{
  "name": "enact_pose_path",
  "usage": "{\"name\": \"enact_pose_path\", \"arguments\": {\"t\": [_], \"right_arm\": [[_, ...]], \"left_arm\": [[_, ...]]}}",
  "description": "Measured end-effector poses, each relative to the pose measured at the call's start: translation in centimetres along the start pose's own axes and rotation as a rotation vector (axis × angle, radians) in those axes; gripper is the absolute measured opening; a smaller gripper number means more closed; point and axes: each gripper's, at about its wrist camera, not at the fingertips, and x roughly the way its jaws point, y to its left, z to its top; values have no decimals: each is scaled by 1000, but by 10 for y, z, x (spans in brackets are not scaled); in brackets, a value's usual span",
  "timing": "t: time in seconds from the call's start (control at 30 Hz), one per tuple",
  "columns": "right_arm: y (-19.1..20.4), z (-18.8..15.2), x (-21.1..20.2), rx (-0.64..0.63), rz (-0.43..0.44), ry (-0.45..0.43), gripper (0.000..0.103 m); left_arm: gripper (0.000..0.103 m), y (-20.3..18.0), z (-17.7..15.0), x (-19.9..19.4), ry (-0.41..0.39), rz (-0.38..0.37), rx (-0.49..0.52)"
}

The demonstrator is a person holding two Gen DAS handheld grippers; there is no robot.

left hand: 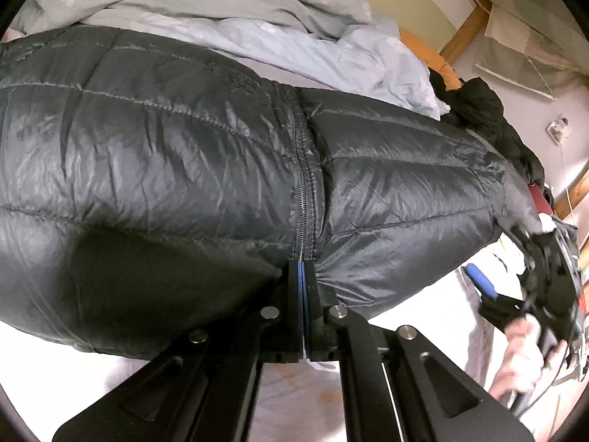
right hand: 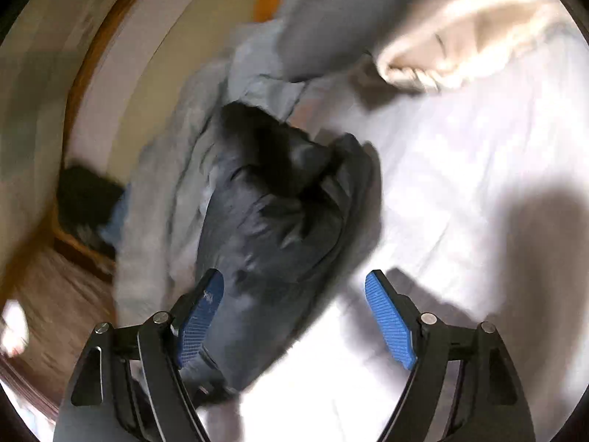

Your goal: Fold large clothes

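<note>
Jacket: dark quilted puffer jacket (left hand: 191, 169) lies spread on the pale bed sheet (right hand: 460, 169), zipped front up, a rumpled grey duvet (left hand: 235, 11) just behind it.
Progress: judged early. Body lies full width in the left wrist view, no clean fold visible; the right wrist view, blurred, shows one end bunched and rumpled. Sleeves, body fold and final halving seem left to do.
Long axis: runs along the zip (left hand: 303, 169), from the hem at the near edge away toward the duvet; quilting seams cross it.
Pointing: collar end cannot be told with certainty.
Left gripper (left hand: 304, 276): fingers together, pinched on the jacket's hem right at the zip's foot.
Right gripper (right hand: 294, 316): fingers wide apart, nothing pressed between the pads; dark fabric lies under and beside the left-hand pad (right hand: 200, 316).
</note>
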Motion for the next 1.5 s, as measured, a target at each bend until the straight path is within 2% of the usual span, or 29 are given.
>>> {"name": "enact_pose_path", "arguments": {"t": [0.1,0.17,0.23,0.27,0.33,0.37,0.47,0.6,0.63,0.67,0.7,0.73,0.77,0.8,0.87,0.93,1.0,1.07,1.13,1.2,1.23,1.3,1.37,1.5], "right_arm": [[-7,8,14,13,45,-41,82],[-8,13,28,7,80,-8,82],[-1,16,37,-40,72,21,81],[4,18,43,-63,59,30,60],[9,20,47,-72,39,32,35],[13,21,44,-89,25,18,29],[35,19,25,-217,-60,-15,22],[55,25,-19,-321,-112,-29,21],[60,30,-28,-359,-118,-7,21],[64,37,-35,-384,-125,27,21],[69,42,-40,-399,-130,50,21],[75,45,-49,-412,-120,46,21],[82,45,-56,-432,-110,30,21],[92,45,-58,-465,-112,15,21],[112,39,-60,-554,-162,-5,21],[130,33,-60,-633,-200,-22,21],[142,31,-62,-676,-227,-33,21],[157,29,-62,-710,-246,-58,21],[175,21,-64,-758,-253,-92,21],[199,8,-62,-819,-269,-136,21],[212,-3,-61,-859,-282,-162,21],[234,-24,-60,-929,-289,-203,21],[258,-52,-56,-1010,-291,-247,21],[292,-114,-46,-1158,-257,-304,22]], "left_arm": [[4,3,-2,-1,-3,-6,-8],[4,1,-3,0,-7,4,1],[4,-2,-3,1,-13,16,12],[4,-4,-2,1,-15,20,17],[4,-5,-2,-2,-22,15,19],[3,-7,-1,-5,-30,5,19],[3,-18,5,-31,-77,-7,41],[4,-28,23,-97,-191,41,118],[6,-25,29,-115,-220,60,127],[14,-20,36,-133,-267,78,144],[38,-15,41,-148,-322,107,174],[55,-8,48,-158,-360,148,203],[72,4,56,-162,-351,191,208],[69,24,63,-163,-306,231,156],[67,64,68,-160,-227,288,-20],[67,99,66,-142,-94,294,-144],[67,120,60,-125,-3,325,-218],[67,124,58,-115,41,316,-232],[67,118,58,-109,57,302,-209],[50,107,60,-105,39,320,-165],[46,103,61,-106,30,325,-153],[31,97,64,-107,9,326,-130],[25,97,64,-111,-9,331,-119],[25,97,67,-125,-52,280,-130]]}}
